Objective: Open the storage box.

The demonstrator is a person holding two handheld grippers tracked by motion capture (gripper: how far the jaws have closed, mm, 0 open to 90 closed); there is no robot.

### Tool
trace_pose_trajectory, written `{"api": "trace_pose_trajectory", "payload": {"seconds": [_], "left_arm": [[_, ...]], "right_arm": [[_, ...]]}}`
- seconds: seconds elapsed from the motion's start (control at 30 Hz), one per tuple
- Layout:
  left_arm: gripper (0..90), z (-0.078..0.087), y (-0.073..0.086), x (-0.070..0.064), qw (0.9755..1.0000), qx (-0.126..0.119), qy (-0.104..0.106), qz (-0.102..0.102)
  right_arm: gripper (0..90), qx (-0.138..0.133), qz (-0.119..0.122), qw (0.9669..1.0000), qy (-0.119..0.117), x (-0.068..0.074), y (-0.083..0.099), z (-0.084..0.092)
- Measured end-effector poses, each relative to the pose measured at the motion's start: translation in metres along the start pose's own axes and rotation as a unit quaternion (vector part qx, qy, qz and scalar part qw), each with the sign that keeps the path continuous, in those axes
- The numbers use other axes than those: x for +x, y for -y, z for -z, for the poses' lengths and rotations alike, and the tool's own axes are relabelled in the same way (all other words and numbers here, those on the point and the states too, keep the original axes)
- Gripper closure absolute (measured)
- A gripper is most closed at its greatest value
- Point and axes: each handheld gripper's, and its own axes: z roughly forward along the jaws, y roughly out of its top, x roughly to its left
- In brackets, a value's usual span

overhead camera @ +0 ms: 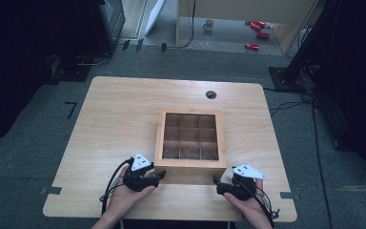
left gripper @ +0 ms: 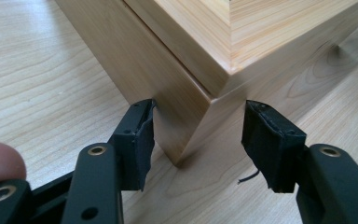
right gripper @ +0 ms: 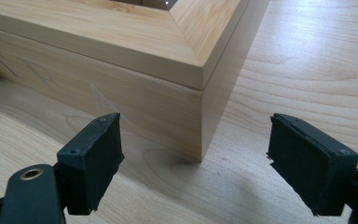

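At near box corners, left gripper [overhead camera: 159, 175] & right gripper [overhead camera: 216, 180] both spread wide, straddling wooden compartment box [overhead camera: 190, 165]; high view shows nine cells.

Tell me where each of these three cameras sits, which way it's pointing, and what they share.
High view: above the person's side, looking forward and down on the table; both hands show.
Left gripper view: rides the left gripper, facing a near corner of the wooden box; a fingertip shows.
Right gripper view: rides the right gripper, facing the other near corner.
All share the box.
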Motion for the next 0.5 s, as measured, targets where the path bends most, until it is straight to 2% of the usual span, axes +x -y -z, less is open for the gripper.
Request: {"api": "trace_pose_trajectory", "payload": {"seconds": [0.1,0.23,0.37,0.5], "left_arm": [[44.1,0.000,0.000,0.001,1.0000,0.001,0.006,0.007],[44.3,0.009,-0.004,0.000,0.9996,-0.024,0.013,0.010],[45.5,0.017,-0.008,0.001,0.9985,-0.043,0.025,0.023],[47.7,0.019,-0.010,0.002,0.9987,-0.040,0.025,0.023]], "right_arm": [[18.0,0.004,0.000,1.0000,0.002,0.000,0.001,-0.002],[18.1,0.004,0.002,1.0000,0.004,0.000,0.002,-0.002],[18.2,0.003,0.002,1.0000,0.005,0.001,0.002,-0.003],[18.2,0.001,0.004,1.0000,0.004,0.002,0.002,-0.003]]}}
